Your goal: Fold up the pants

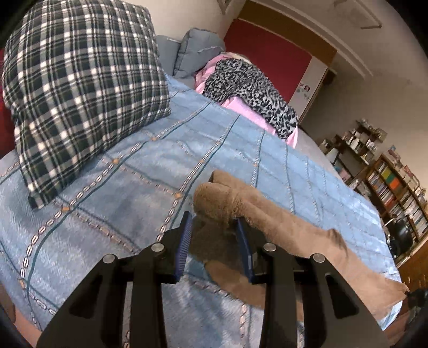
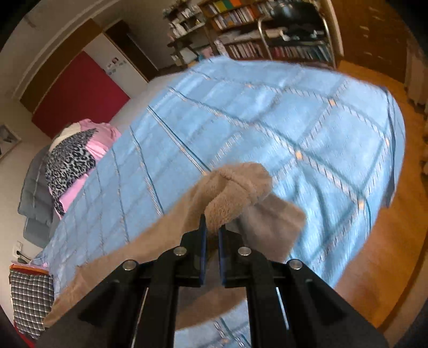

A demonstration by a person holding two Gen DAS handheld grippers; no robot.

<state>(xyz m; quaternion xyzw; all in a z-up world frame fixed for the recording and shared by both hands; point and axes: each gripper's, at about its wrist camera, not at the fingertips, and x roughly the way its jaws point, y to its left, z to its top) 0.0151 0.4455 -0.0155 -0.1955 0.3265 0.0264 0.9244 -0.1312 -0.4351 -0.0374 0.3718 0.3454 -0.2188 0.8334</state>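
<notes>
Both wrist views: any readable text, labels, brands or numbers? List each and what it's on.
None readable.
Book spines on the wooden bookshelf: too small and blurred.
Small stickers or photos on the white panel beside the red door: too small to tell.
Blue quilted bedspread, plaid pillow, brown fleece pants: pattern or plain, no text.

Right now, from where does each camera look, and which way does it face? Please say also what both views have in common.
Left wrist: sits on the left gripper, looks along its fingers over the blue bedspread toward the plaid pillow; only the gripper shows, clamping the brown fleece pants.
Right wrist: sits on the right gripper, looks across the bed toward the bookshelves; only the gripper shows, clamping the pants.
Shared: the pants, the bedspread, the leopard-print garment, the red door panel.
</notes>
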